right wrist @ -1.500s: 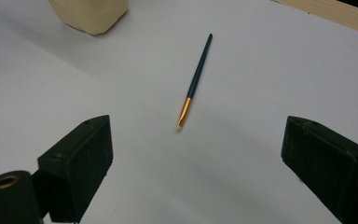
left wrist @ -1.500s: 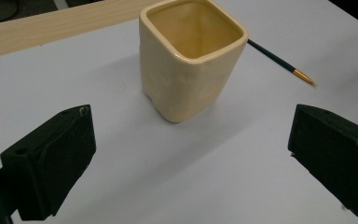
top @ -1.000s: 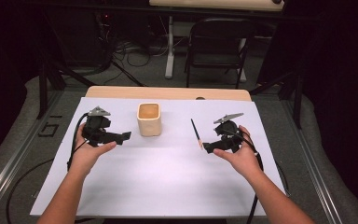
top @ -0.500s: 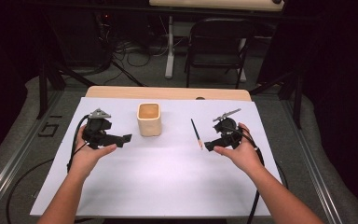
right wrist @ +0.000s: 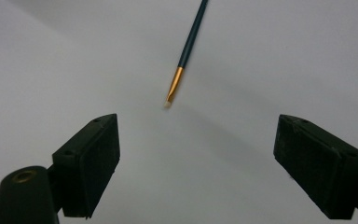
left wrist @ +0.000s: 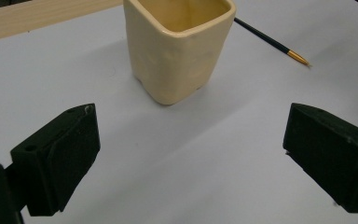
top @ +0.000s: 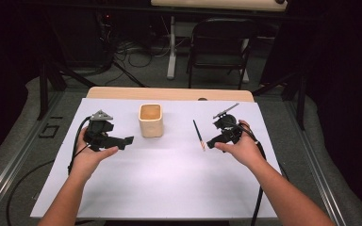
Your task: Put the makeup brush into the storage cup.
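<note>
1. Lying flat on the white sheet (top: pixel 169 188) that covers the table, the paintbrush (top: pixel 198 134) sits right of centre in the high view, its dark handle running up the frame and its gold ferrule and pale tip at the lower end.
2. Just right of the brush in that view, the right gripper (top: pixel 210 143) is held in the person's right hand (top: pixel 242 148), close to the brush's lower end but not touching it.
3. Its jaws are spread wide and have just been closing a little; in the right gripper view nothing lies between them, and the brush tip (right wrist: pixel 169 102) shows above the gap, in the upper middle of the frame.
4. Left of centre in the high view, the left gripper (top: pixel 127 140) is held in the left hand (top: pixel 92 157), aimed toward the frame's right.
5. Its jaws are also spread apart, with bare white sheet between them in the left gripper view.
6. A cream square cup (top: pixel 150 120) stands upright above centre in the high view, between the two grippers and apart from both.
7. In the left gripper view the cup (left wrist: pixel 179 46) fills the upper middle, with the brush beyond it at upper right.
</note>
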`<move>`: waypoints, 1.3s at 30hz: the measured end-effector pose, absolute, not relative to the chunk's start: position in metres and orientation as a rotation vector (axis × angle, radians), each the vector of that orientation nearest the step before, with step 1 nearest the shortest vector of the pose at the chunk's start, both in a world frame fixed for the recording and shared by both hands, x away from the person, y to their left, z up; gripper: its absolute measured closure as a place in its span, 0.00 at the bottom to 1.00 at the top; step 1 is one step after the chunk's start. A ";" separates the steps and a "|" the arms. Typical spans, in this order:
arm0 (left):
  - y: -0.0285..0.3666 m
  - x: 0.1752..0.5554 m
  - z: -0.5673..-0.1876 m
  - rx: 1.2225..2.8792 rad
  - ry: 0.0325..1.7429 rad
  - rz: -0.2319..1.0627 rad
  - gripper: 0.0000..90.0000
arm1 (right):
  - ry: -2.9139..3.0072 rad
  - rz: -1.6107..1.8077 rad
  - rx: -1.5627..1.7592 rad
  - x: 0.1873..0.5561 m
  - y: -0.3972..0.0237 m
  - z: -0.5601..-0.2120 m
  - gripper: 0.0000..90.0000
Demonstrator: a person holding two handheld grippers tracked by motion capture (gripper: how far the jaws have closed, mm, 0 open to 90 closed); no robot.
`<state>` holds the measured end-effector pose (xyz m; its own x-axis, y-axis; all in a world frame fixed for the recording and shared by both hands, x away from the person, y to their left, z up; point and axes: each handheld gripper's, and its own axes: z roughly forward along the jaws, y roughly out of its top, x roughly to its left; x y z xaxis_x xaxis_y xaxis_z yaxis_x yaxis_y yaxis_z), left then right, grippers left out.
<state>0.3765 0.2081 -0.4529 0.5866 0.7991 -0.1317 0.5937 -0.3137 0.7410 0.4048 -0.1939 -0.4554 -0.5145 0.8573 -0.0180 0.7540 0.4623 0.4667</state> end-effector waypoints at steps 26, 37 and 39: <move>0.211 0.376 -0.453 2.037 1.115 0.319 0.05 | 2.579 0.299 1.477 0.432 -0.175 -0.471 0.22; 0.212 0.376 -0.453 2.039 1.118 0.315 0.05 | 2.566 0.260 1.563 0.439 -0.174 -0.475 0.27; 0.212 0.376 -0.453 2.039 1.119 0.315 0.06 | 2.610 0.138 1.520 0.443 -0.175 -0.472 0.27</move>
